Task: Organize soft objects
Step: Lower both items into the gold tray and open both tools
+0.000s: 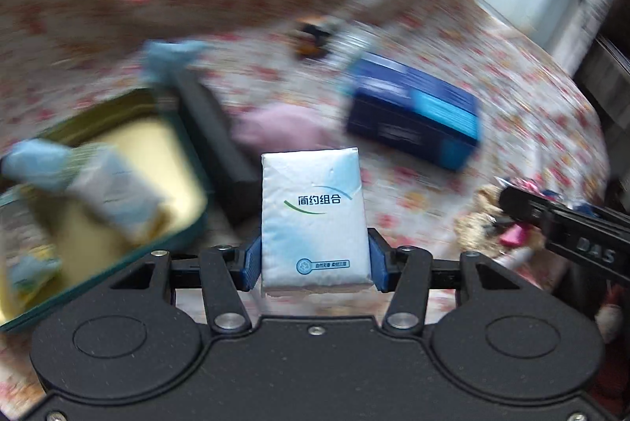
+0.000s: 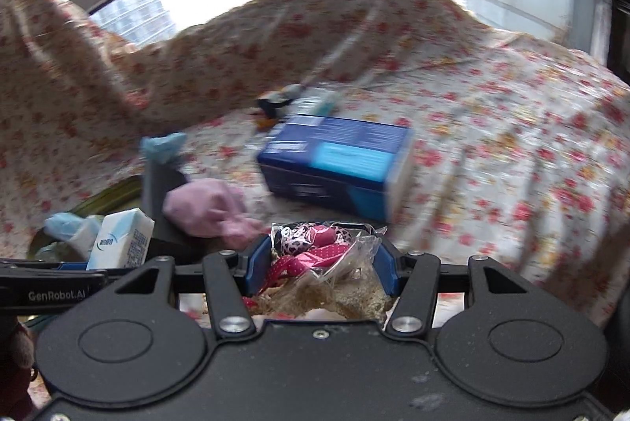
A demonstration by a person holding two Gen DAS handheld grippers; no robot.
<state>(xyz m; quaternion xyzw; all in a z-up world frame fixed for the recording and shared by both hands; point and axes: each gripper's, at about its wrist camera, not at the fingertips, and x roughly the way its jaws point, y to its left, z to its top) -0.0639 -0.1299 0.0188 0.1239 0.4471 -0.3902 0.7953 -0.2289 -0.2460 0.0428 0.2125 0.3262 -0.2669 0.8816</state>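
Left gripper point(image 1: 315, 259) clamps the tissue pack point(image 1: 314, 216) by its long sides (soft, light, squashes). Right gripper point(image 2: 321, 261) grips a crinkly bagged ribbon bundle point(image 2: 315, 251); slippery film, I'd hold mid-bulk.

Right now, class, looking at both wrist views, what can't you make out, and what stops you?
- Left wrist view: the contents of the green tin are smeared by motion blur.
- Left wrist view: the blue box has unreadable print, blurred.
- Right wrist view: the packet of pink ribbons has its lower part hidden behind the gripper body.
- Right wrist view: the small dark object is too blurred to identify.
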